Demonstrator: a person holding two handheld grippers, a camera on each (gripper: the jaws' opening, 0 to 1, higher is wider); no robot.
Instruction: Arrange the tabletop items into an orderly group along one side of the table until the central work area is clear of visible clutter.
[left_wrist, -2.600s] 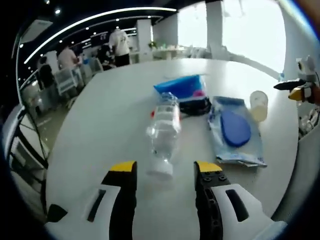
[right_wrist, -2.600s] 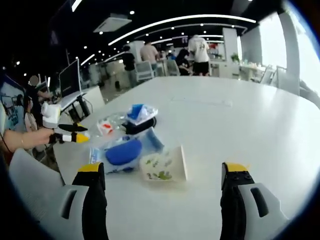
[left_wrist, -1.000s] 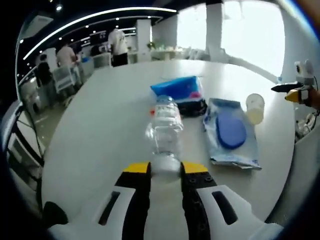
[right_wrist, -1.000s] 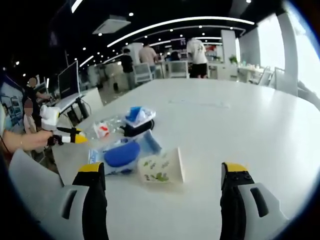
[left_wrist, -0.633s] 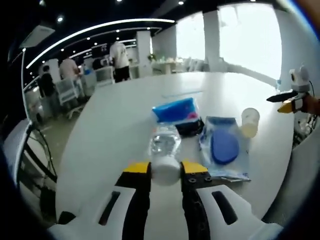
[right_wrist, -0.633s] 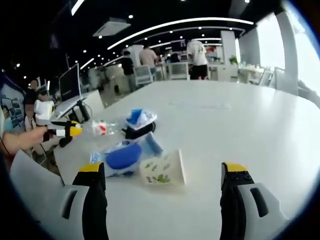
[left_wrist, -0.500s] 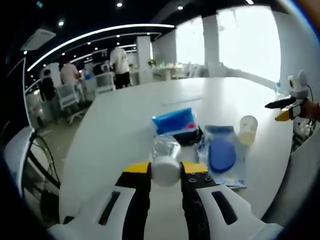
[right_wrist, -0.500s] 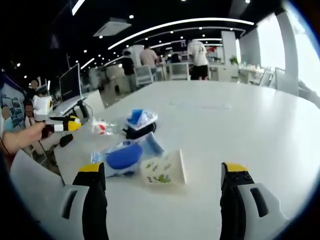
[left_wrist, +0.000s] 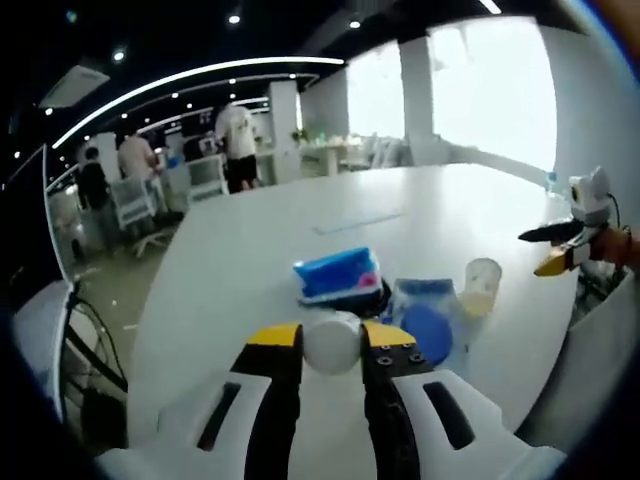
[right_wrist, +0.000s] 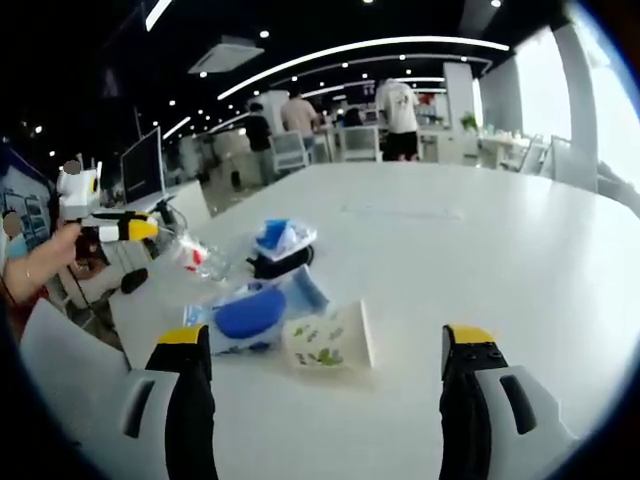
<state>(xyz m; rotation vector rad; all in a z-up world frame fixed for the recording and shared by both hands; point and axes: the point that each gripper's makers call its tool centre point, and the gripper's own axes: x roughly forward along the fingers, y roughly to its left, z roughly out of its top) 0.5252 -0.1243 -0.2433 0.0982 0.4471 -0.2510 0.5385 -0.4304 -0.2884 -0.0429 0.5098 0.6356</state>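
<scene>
Dim room w/ ceiling light strips, blown-out window glare at right, fisheye warp, soft blur thruout.

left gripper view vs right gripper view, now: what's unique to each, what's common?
Left gripper view alone: the bottle's white cap end-on, pinched in the left claw, and the right claw off to the side.

Right gripper view alone: the clear bottle side-on, lifted and tilted off the table; the right claw's wide-open jaws; a monitor.

Both: blue tissue pack, blue-lidded wipes pack, paper cup lying on its side, people at the back.
</scene>
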